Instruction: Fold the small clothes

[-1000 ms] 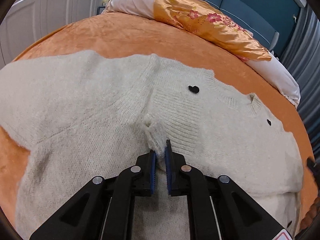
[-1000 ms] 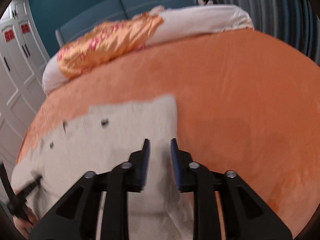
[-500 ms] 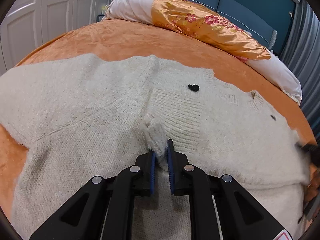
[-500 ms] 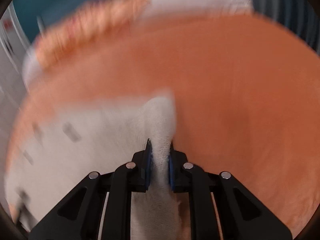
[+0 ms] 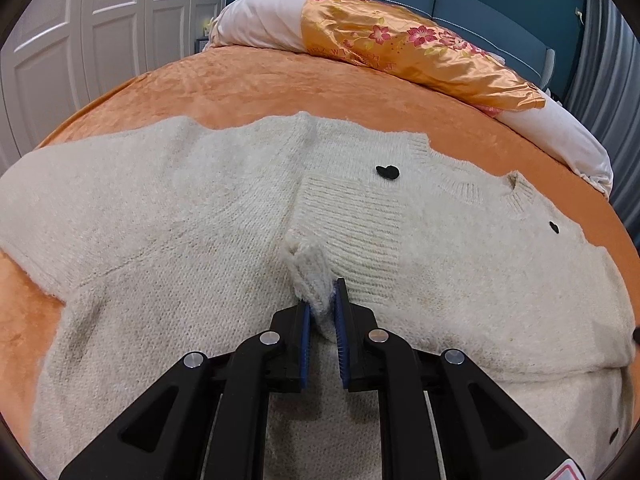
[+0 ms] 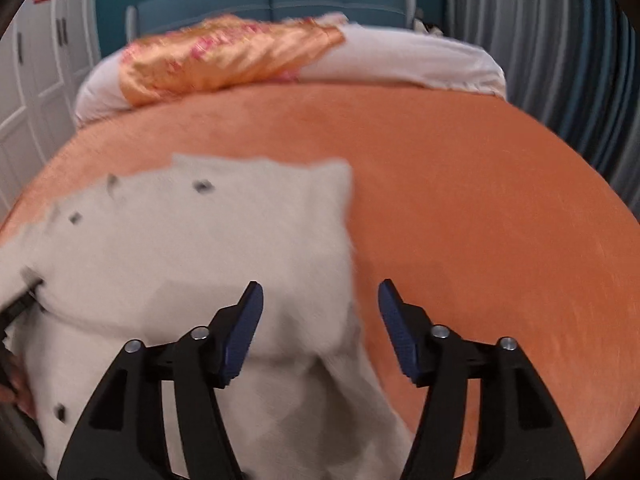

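The cream knit sweater (image 5: 200, 216) lies spread on the orange bed (image 5: 248, 84), its black buttons (image 5: 387, 172) facing up, one part already doubled across the body. The left tool (image 5: 320, 304) is closed on a tuft of the sweater's ribbed cuff (image 5: 310, 272), which stands pinched up between the blue pads (image 5: 305, 320).

The right tool (image 6: 320, 304) shows the change. A second ago its jaws stood narrowly apart over the sweater's right edge; half a second ago they were clamped on a ridge of knit; now they stand wide apart with nothing between them, and the cloth (image 6: 224, 248) lies beneath and beyond, blurred by motion. The edge it carried has therefore been released, and the grip on the left has not altered across the same interval.

This suggests one fold on the right side is laid down, while the cuff held on the left has yet to be placed. The fluffy knit is likely to cling to the pads on release, so the cuff may lift with the tool.

No container appears in either view; a pillow (image 5: 260, 20) draped with an orange floral cloth (image 5: 420, 52) lies at the bed's head.
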### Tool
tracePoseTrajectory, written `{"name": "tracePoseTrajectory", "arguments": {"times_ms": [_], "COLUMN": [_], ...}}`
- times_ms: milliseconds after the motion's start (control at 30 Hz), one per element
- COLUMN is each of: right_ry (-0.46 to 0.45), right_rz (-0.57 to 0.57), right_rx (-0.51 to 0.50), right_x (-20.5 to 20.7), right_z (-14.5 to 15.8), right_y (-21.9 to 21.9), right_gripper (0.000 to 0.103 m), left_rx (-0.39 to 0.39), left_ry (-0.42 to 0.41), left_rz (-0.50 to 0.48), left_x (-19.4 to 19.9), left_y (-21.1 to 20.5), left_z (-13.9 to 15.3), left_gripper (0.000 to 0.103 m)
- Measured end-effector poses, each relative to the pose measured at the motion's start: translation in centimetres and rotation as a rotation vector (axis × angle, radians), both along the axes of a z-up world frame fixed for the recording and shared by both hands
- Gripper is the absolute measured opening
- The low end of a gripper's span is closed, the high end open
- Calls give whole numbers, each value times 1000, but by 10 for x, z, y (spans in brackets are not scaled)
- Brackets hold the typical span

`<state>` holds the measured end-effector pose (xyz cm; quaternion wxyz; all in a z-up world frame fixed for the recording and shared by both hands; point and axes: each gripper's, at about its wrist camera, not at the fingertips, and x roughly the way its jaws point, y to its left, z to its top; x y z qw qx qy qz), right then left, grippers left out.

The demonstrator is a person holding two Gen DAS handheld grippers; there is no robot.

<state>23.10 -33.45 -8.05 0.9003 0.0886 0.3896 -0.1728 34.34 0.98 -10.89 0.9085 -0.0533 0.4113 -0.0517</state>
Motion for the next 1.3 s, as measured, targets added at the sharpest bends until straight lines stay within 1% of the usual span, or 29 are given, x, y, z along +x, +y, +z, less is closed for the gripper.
{"name": "tracePoseTrajectory", "arguments": {"times_ms": [33, 67, 100, 133, 200, 267, 300, 367, 400, 467, 533, 567, 600, 667, 733, 800, 933, 1067, 1300], "right_ry": [24, 45, 46, 27, -47, -84, -63, 39, 39, 65, 72, 60, 41, -1, 13, 53, 101, 136, 155], "right_rz": [-3, 11, 29, 25, 4, -40, -55, -62, -58, -48, -52, -58, -68, -78, -43, 20, 81, 82, 74], "right_rx": [35, 91, 127, 142, 149, 156, 162, 178, 158, 96, 84, 71, 44, -57, -98, -80, -70, -51, -44], "right_x": [0, 1, -3, -4, -12, -17, -15, -3, -2, 8, 10, 8, 5, -2, 2, 14, 26, 27, 25], "right_z": [-8, -18, -22, -19, -2, 4, -3, -36, -37, -23, -13, -4, 5, 23, 30, 31, 20, 5, -7], "right_y": [-5, -10, -9, -12, -18, -29, -33, -36, -34, -25, -20, -15, -10, 7, 22, 35, 51, 51, 46], "right_gripper": [58, 47, 31, 19, 17, 16, 16, 16, 16, 19, 21, 24, 25, 25, 25, 23, 17, 15, 15], "left_rx": [4, 11, 15, 21, 29, 29, 30, 35, 40, 44, 41, 42, 42, 44, 48, 53, 72, 95, 116], "left_ry": [-2, -3, -4, -5, -6, -7, -9, -10, -11, -12, -12, -12, -12, -12, -13, -14, -17, -22, -25], "left_rz": [0, 1, 0, 0, 1, 1, 0, -1, -1, -1, -1, -2, -2, -2, -2, -1, -1, 0, 1], "left_x": [0, 0, 0, -1, -1, -1, -1, -1, -1, -1, -1, -1, -1, 0, -1, -1, -1, -2, -2], "left_y": [-1, -2, -2, -3, -4, -4, -5, -5, -5, -5, -5, -5, -6, -6, -6, -6, -8, -11, -14], "left_z": [0, 0, 0, 0, 0, 0, 0, 0, 0, 0, 1, 1, 1, 1, 1, 1, 1, 0, -2], "left_gripper": [12, 12, 12, 12, 12, 12, 12, 12, 12, 12, 12, 12, 12, 12, 12, 12, 12, 12, 12]}}
